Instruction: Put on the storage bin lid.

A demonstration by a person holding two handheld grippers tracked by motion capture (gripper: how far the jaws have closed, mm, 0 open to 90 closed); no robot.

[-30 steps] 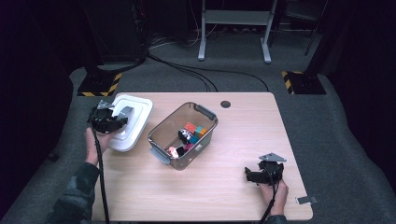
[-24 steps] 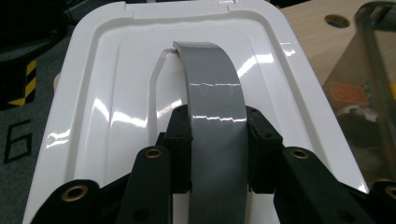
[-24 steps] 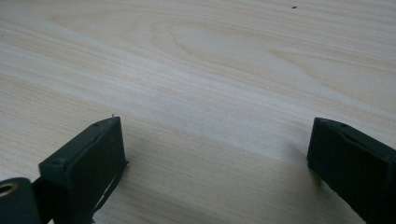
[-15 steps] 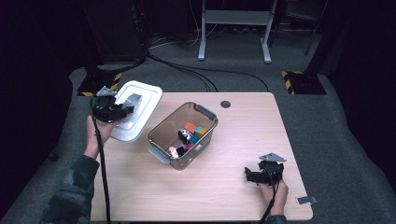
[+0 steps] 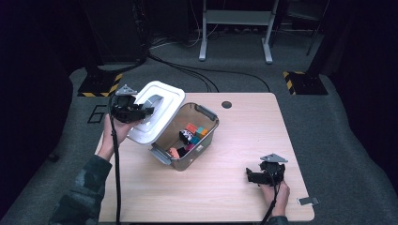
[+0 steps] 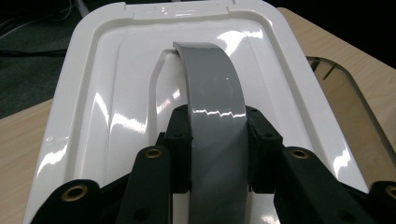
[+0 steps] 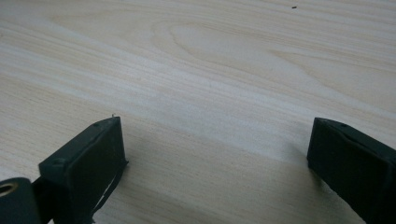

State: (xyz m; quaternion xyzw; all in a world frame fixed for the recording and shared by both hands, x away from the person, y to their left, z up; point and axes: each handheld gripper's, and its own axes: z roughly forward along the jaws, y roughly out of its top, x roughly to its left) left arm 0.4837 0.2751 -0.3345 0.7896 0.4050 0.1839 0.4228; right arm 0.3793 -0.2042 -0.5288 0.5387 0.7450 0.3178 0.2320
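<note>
In the high view, the left gripper holds a white lid tilted in the air, its lower edge over the left rim of a clear bin. The bin stands on the wooden counter and contains small coloured blocks. The right gripper rests low on the counter near the front right corner, well apart from the bin.

In the left gripper view, the jaws are clenched on the lid's grey handle, one on each side of the strap; the glossy lid stretches ahead, with the bin's rim at right.

In the right gripper view, the jaws stand wide apart, released, above bare wood.
</note>
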